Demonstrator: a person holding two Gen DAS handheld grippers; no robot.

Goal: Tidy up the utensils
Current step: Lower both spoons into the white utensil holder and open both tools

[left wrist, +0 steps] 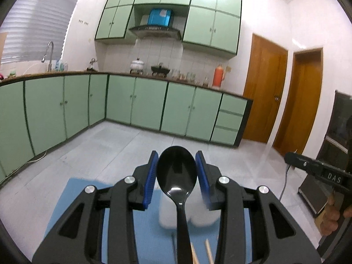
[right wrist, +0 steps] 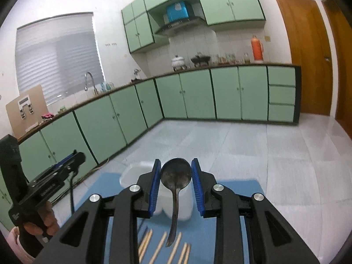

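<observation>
My left gripper [left wrist: 177,171] is shut on a black plastic spoon [left wrist: 177,173], bowl up between the blue pads, handle hanging toward the blue mat [left wrist: 83,189]. My right gripper [right wrist: 175,177] is shut on a dark metal spoon [right wrist: 175,176], bowl up, handle pointing down. Both are held above a white plastic container [right wrist: 132,176] that stands on the mat; it also shows in the left wrist view [left wrist: 167,215]. Several wooden chopsticks [right wrist: 160,248] lie on the mat below; two tips show in the left wrist view [left wrist: 208,250].
The blue mat [right wrist: 237,189] covers a table. Beyond are grey floor tiles, green kitchen cabinets [left wrist: 149,103] and wooden doors [left wrist: 264,88]. The other hand-held gripper shows at the right edge of the left wrist view [left wrist: 312,167] and at the left of the right wrist view [right wrist: 52,173].
</observation>
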